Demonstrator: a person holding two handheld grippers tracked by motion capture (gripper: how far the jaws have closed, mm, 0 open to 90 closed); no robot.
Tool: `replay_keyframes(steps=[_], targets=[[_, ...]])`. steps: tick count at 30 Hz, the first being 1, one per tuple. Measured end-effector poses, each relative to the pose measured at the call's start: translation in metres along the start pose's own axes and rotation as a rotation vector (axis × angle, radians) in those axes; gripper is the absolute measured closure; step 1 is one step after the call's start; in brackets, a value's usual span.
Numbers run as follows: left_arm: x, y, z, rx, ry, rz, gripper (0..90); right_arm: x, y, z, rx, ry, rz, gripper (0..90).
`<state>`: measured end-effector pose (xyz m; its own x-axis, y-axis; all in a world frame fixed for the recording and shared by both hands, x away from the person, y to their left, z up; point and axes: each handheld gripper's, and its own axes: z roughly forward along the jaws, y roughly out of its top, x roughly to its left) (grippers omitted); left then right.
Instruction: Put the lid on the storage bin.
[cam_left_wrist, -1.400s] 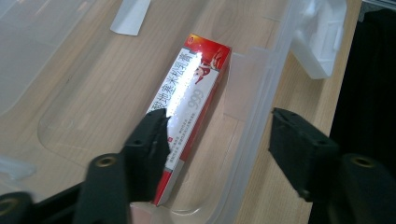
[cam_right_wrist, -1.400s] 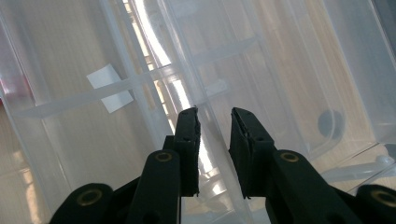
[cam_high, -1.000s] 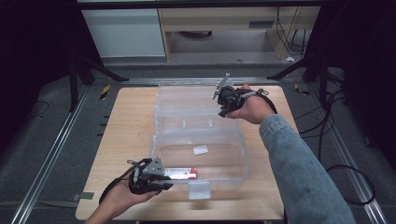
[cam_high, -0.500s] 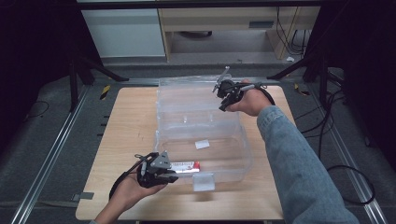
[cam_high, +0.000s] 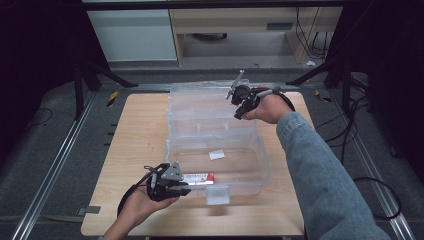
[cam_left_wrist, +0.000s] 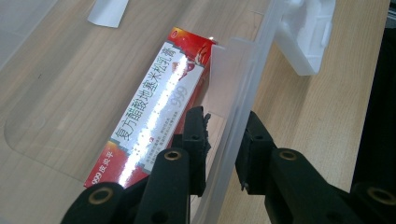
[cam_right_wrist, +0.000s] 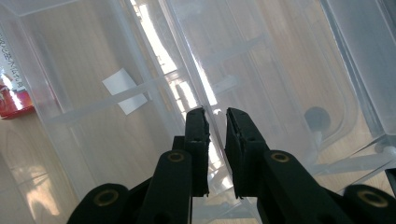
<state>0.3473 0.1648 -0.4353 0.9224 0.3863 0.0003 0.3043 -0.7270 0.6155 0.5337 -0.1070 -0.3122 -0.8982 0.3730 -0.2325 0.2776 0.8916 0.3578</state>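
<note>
Against the frame a second back, I see very little shift: the clear plastic box (cam_high: 220, 145) sits in the same spot on the tabletop (cam_high: 135, 150), and both my hands are about where they were. The one real change is at the right gripper (cam_high: 239, 96), whose jaws have just been closing, with the box's far rim between them.

The box is the biggest thing here, a see-through bin standing in the middle of the tabletop, its lid (cam_high: 200, 97) lying open flat toward the far side. The wood grain shows straight through the floor and walls. A white latch (cam_high: 218, 195) hangs on the near wall.

Inside, against the near wall at the left, lies a red and white carton (cam_left_wrist: 159, 107) with printed lettering, long side along the wall. A small white label (cam_high: 216, 155) sits near the middle of the box's floor.

The left gripper (cam_left_wrist: 223, 135) is at the near left corner, jaws nearly closed and straddling the near wall, one jaw inside beside the carton, one outside, pinching the plastic. The right gripper's jaws, in the right gripper view, stand narrow with a thin clear edge of the box between them.
</note>
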Motion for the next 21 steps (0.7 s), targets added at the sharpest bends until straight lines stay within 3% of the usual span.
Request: replay_keyframes(steps=[21], targets=[[-0.002,0.002,0.001,0.019,0.014,0.008,73.8,0.012,-0.004,-0.016,-0.015,0.009,-0.008,83.2]])
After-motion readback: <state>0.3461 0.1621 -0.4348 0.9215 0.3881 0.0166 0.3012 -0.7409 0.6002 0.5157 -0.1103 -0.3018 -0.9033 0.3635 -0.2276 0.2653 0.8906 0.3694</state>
